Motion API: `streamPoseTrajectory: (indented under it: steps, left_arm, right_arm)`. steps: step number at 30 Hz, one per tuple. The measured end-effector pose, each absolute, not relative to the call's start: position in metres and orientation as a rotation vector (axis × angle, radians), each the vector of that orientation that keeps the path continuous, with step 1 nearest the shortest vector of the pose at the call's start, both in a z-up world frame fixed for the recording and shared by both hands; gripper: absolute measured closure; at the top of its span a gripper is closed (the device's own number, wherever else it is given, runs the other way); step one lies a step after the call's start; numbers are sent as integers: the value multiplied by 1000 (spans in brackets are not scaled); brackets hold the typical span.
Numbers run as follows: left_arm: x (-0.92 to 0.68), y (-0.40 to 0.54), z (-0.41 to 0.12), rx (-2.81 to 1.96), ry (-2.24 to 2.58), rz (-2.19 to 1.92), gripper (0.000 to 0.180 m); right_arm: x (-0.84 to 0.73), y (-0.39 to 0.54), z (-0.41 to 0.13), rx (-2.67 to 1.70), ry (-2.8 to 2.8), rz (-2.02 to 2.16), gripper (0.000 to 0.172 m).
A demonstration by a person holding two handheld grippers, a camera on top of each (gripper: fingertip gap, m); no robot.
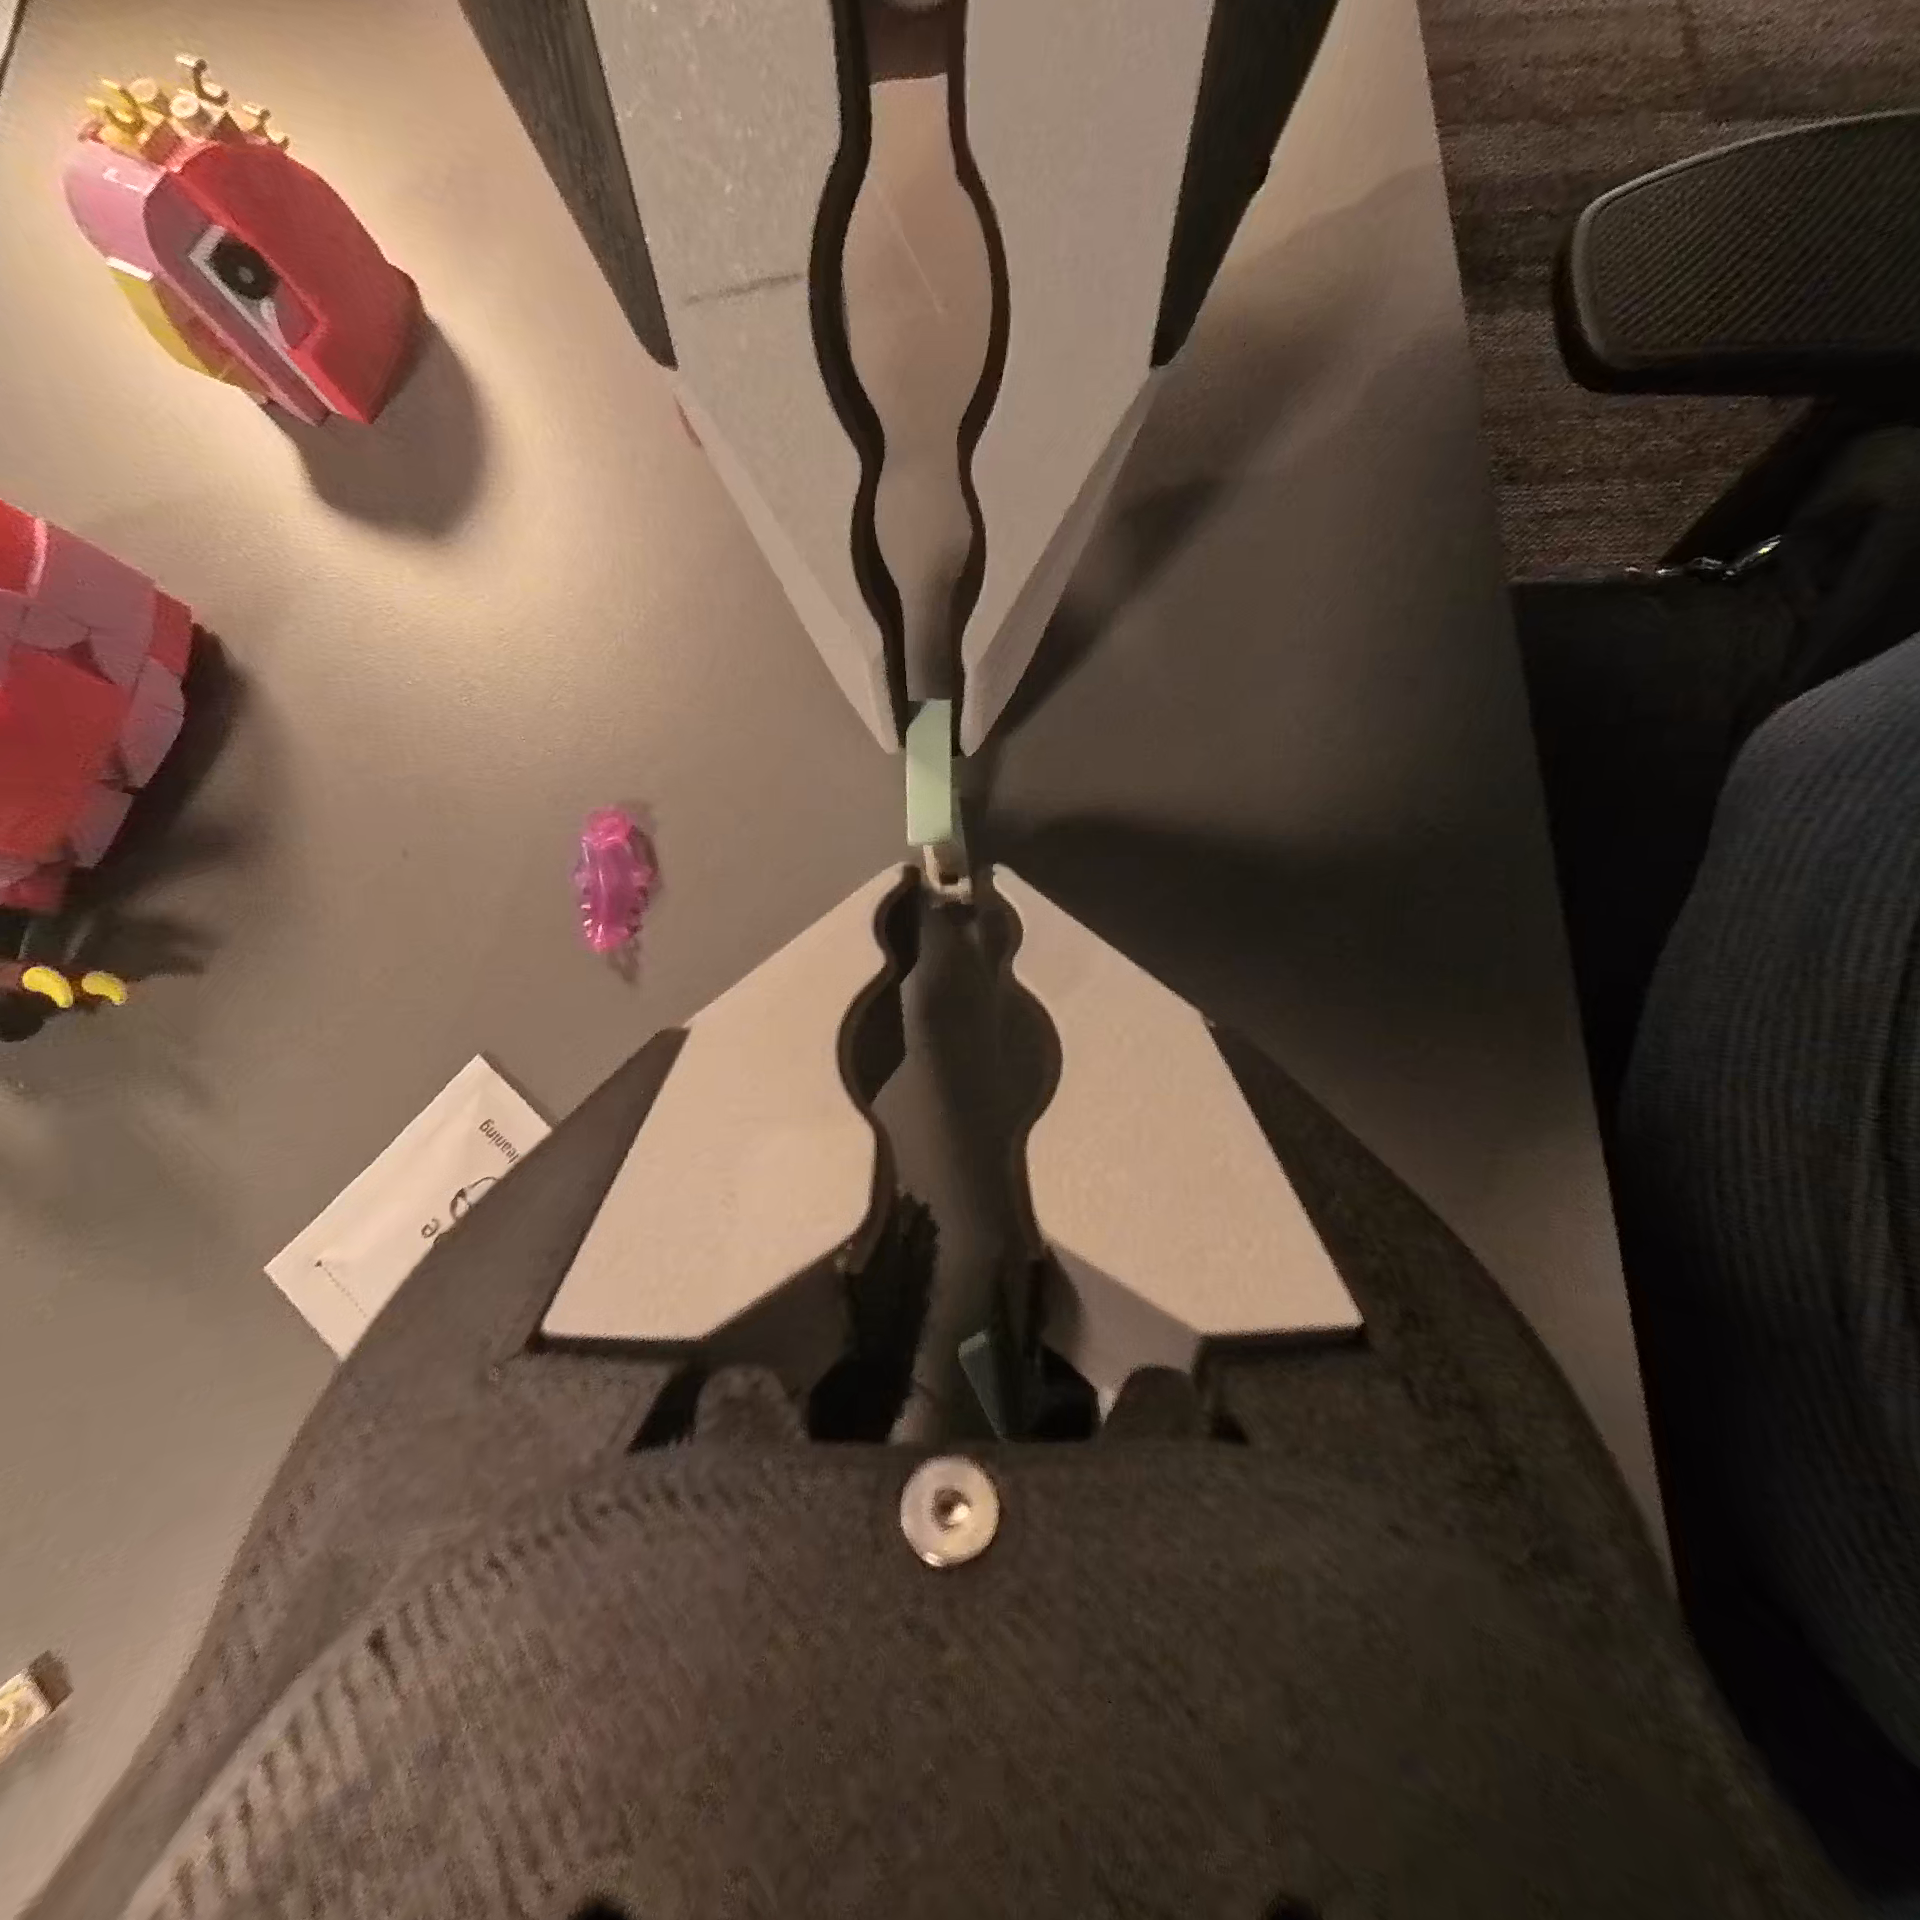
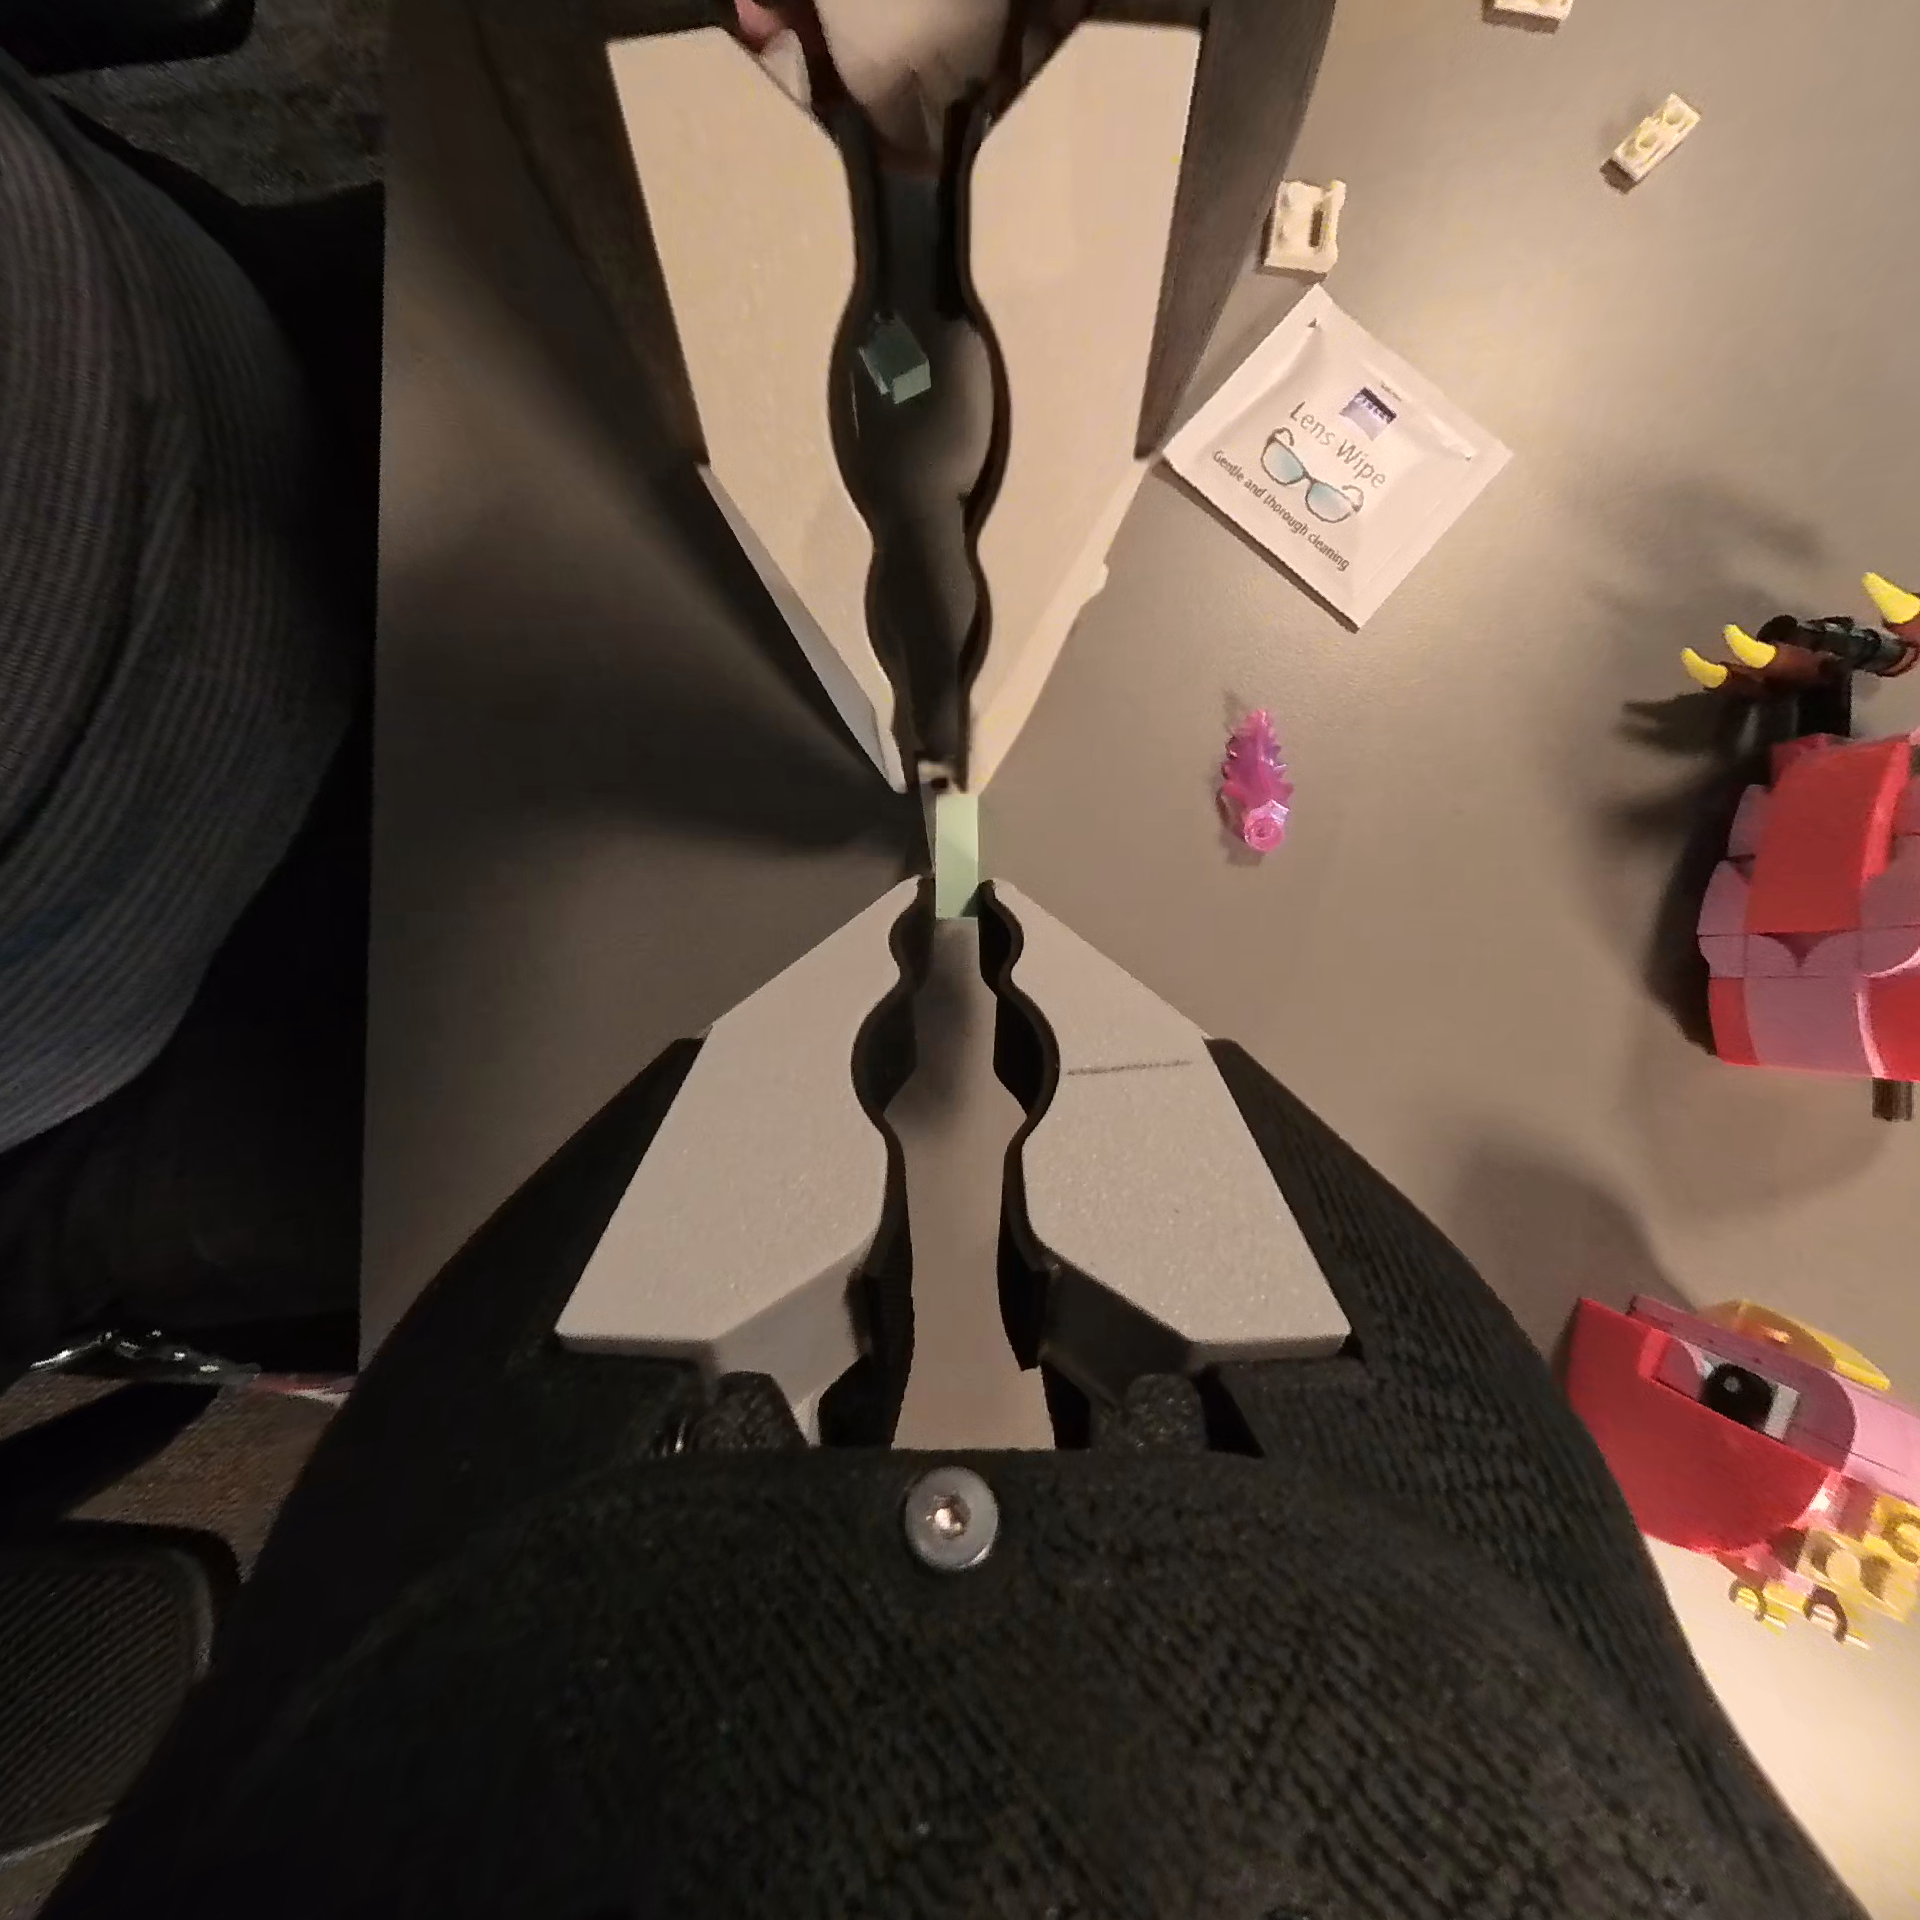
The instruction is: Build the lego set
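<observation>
Between the two sets of tips: a pale green brick (image 1: 930,784) and a small cream piece (image 1: 948,871) meet end to end above the grey table (image 1: 520,623); they look to be touching, though the joint is too small to read.
Left tongs: the left gripper (image 1: 951,883) is nearly closed, its tips pinching the cream piece, which shows just past them.
Right tongs: the right gripper (image 2: 956,899) is also nearly closed, its two pads pressed on the far end of the green brick (image 2: 958,847), most of which sticks out ahead of the tips.
Facing: the two tongs point straight at each other, tip to tip, with only the two small parts between them.
To the left tongs' left: a clear pink spiky piece (image 1: 615,881) lies on the table near the tips; a white sachet (image 1: 405,1195) lies closer in, partly under the tongs' body.
Farther left: a red and pink brick-built head (image 1: 260,270) with an eye, and a red and pink brick-built body (image 1: 83,707) with yellow claws, both well apart from the tips.
Beyond the sachet, from the right tongs: two loose cream pieces (image 2: 1304,223) on the table.
Off the table edge: a person's leg (image 1: 1787,1039) in dark striped cloth, and a chair armrest (image 1: 1745,270).
</observation>
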State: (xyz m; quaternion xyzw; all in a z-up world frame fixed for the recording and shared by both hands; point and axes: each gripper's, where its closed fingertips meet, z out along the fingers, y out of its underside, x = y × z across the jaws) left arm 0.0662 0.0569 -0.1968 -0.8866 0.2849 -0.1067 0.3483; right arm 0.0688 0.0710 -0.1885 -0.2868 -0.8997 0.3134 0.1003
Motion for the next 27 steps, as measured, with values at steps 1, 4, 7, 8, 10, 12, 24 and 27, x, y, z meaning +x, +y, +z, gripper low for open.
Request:
streamPoseTrajectory:
  steps: [1, 4, 7, 8, 10, 12, 24, 27]
  left_arm:
    - [67, 57, -197, -2297, 743, -283, 172]
    - [68, 57, -197, -2294, 745, -279, 172]
    - [67, 57, -197, -2290, 738, -276, 173]
    - [68, 57, -197, -2287, 736, -274, 173]
    - [68, 57, -197, -2281, 732, -273, 173]
    - [68, 57, -197, -2275, 729, -274, 173]
    - [68, 56, -197, -2274, 683, -325, 173]
    - [72, 53, -196, -2277, 681, -371, 163]
  right_arm:
    - [69, 70, -188, -842, -2658, 927, 165]
    - [69, 70, -189, -824, -2664, 908, 165]
    - [71, 69, -190, -817, -2682, 895, 165]
    - [71, 69, -191, -814, -2685, 893, 165]
    - [71, 68, -191, -809, -2686, 894, 165]
    - [70, 67, -191, -804, -2687, 892, 165]
    - [70, 68, -193, -782, -2683, 882, 165]
    - [70, 69, -193, -772, -2682, 875, 165]
